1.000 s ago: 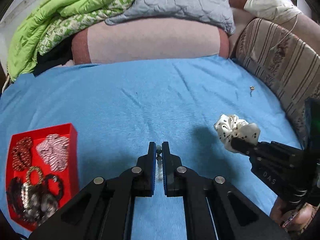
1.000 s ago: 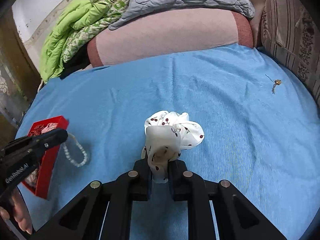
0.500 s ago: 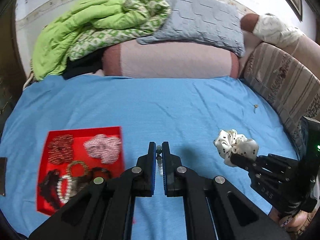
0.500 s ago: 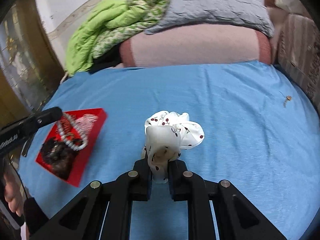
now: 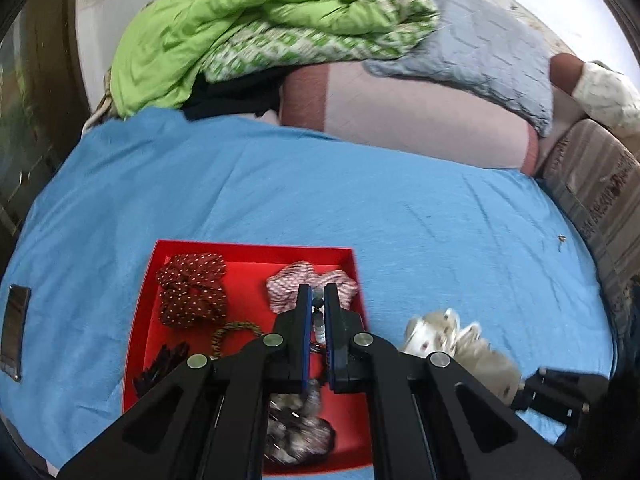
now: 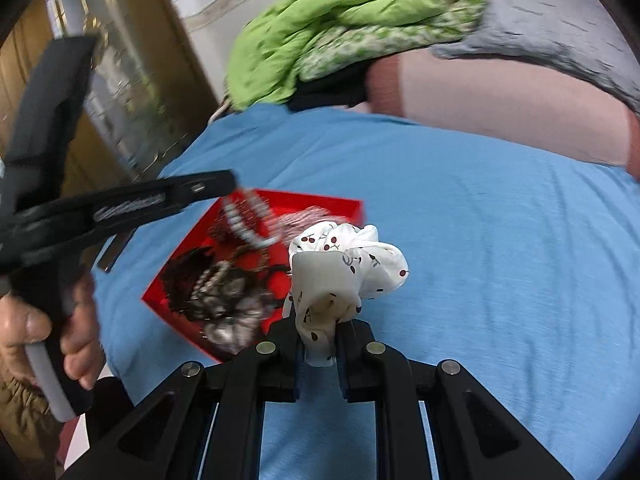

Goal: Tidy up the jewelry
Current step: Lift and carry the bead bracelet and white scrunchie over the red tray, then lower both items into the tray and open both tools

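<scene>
While both tongs hang over the bed, the lot reads as follows.

Left tongs (image 5: 318, 304): fingers pressed together on a bead bracelet (image 6: 248, 226), poised above the red tray.
Bead bracelet: pale beads, dangling in a loop from the left fingertips over the tray's middle; blurred, so the beads' make cannot be told.
Right tongs (image 6: 318, 336): fingers clamped on a white scrunchie (image 6: 344, 268), just beside the tray's right edge.
White scrunchie: cherry print, bunched upward out of the fingers, clear of the sheet.
Red tray (image 5: 256, 254): shallow, square, resting on the blue sheet.
Tray contents: a dark red dotted scrunchie (image 5: 190, 288) at the far left; a pink-and-white scrunchie (image 5: 308, 280) at the far right; a braided ring (image 5: 234, 330) between them, nearer; a tangle of dark and silvery pieces (image 5: 298, 428) at the near end, too blurred to sort.
Blue sheet (image 5: 360, 200): covers the bed.
Earring (image 5: 562, 238): small, lying alone, well apart to the right.
Dark flat slab (image 5: 16, 332): on the sheet, left of the tray.
Bedding: green quilt (image 5: 240, 24), grey pillow (image 5: 488, 52) and pink bolster (image 5: 412, 116), heaped at the far end.
</scene>
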A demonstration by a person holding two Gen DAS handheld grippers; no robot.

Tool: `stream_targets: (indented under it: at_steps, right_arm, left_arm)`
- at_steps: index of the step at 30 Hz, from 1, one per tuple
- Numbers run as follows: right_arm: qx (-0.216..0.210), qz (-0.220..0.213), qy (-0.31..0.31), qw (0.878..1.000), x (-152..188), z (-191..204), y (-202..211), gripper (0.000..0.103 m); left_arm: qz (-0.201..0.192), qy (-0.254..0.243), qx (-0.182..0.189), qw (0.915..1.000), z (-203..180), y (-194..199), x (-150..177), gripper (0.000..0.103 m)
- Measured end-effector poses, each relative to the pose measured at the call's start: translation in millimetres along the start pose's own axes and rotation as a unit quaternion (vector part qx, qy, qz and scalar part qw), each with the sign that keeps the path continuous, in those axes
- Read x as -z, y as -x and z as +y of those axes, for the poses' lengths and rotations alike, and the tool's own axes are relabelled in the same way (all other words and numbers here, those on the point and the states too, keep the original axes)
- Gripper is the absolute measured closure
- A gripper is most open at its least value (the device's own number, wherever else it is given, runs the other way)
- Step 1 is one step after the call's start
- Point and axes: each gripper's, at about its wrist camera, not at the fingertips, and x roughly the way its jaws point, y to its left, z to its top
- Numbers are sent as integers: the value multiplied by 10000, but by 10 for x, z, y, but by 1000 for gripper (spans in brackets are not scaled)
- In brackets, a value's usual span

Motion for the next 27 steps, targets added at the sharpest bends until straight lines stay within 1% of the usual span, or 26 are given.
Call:
stream_targets:
  at_steps: [6, 11, 17, 20, 22, 23, 24, 25, 26, 27]
  right_arm:
    - [-150, 288, 92, 9994, -73, 163, -442, 89]
    - [-208, 503, -77, 9985, -181, 125, -781, 89]
    - [-159, 664, -88, 9976, -260, 130, -1081, 89]
    - [-150, 726, -88, 9972, -265, 139, -1188, 88]
    - [-120, 717, -64, 9973, -255, 145, -1204, 86]
    - [-117, 699, -54, 9975, -258, 143, -1205, 86]
    - [-120, 685, -41, 9976, -258, 147, -1198, 85]
    - [-117, 676, -13, 9976, -259, 155, -1190, 82]
    - [-124, 655, 23, 9978, -260, 165, -1175, 79]
    - [-102, 621, 61, 9980, -260, 175, -1153, 72]
  left_arm:
    - [207, 207, -174, 9994, 345, -422, -67, 98]
    - [382, 446, -231, 9980, 598, -736, -91, 98]
    - [452, 473, -298, 9974, 713, -906, -72, 98]
    - [431, 432, -319, 9976, 696, -904, -45, 98]
    - [397, 432, -307, 9978, 689, -880, -40, 97]
    - [379, 459, -299, 9978, 692, -857, -41, 95]
    - [348, 501, -288, 9977, 695, -822, -40, 88]
    - [306, 539, -278, 9977, 700, -784, -43, 84]
    - [221, 588, -277, 9976, 706, -716, -49, 78]
    - [162, 613, -280, 9976, 708, -668, -57, 75]
